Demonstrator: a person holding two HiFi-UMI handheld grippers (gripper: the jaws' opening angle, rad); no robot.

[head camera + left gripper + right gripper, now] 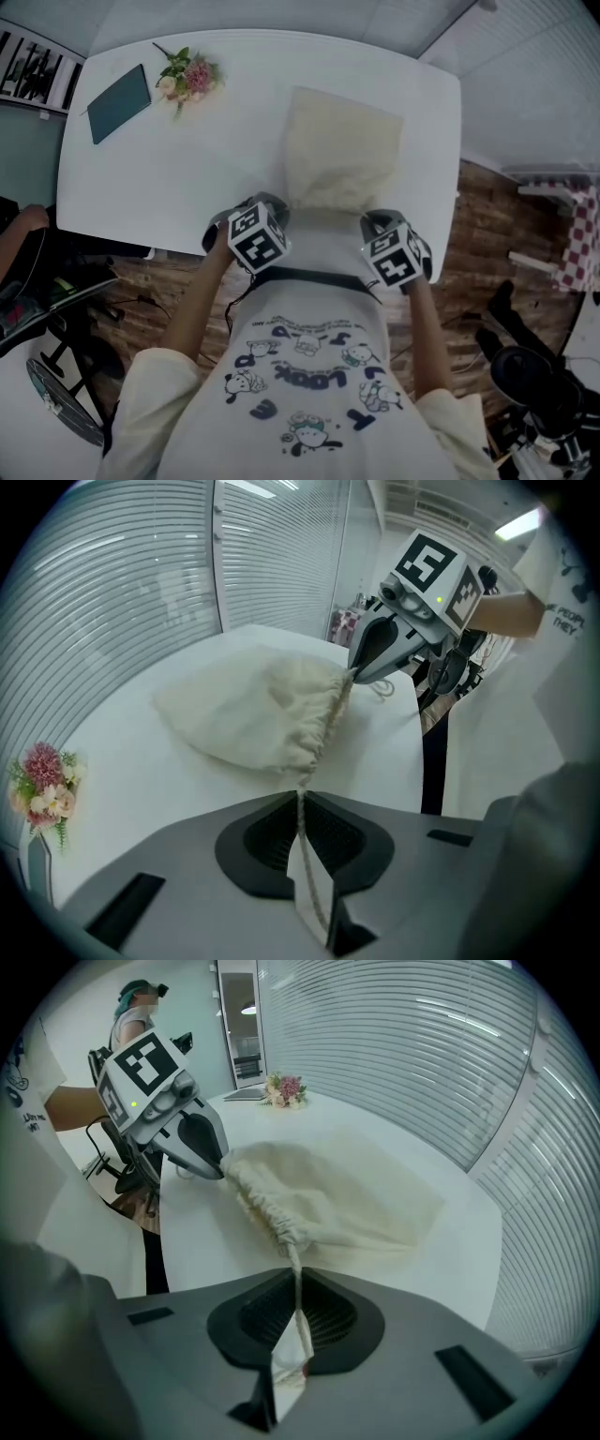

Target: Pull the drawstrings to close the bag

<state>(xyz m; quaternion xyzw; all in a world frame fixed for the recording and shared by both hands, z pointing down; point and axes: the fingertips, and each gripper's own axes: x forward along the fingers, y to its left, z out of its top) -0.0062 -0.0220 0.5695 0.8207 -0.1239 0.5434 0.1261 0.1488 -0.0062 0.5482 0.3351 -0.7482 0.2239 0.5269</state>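
At the near edge of the white table (187,187), approx. 6 o'clock from its centre, lies a cream cloth bag (342,150). It lies flat, w/ its mouth facing us & its closed end pointing to 12 o'clock.

Our left gripper (302,817) sits at the mouth's 9 o'clock corner. Its jaws are pinched almost together on the left drawstring (301,797), a thin cord running from the bag's hem in between the ribbed pads. Our right gripper (298,1297) mirrors it at the 3 o'clock corner, jaws likewise clamped on the right drawstring (293,1260). Neither gripper has hold of the cloth itself, only cord.

The hem shows tight puckers along the mouth, so we judge the closing as partly done.

Handling, as we judge it:
- The bag looks soft, limp & light, prob. empty or nearly so.
- It will likely slide on the smooth tabletop if one side pulls harder.
- The cords are thin & could slip through the pads, so the grip should stay firm & close to the hem, where it is now.
- An even pull outward, to 9 & 3 o'clock, should bunch the hem w/o dragging the bag off the edge.

Pink flowers (187,77) & a teal notebook (119,103) lie well apart, near 10–11 o'clock.
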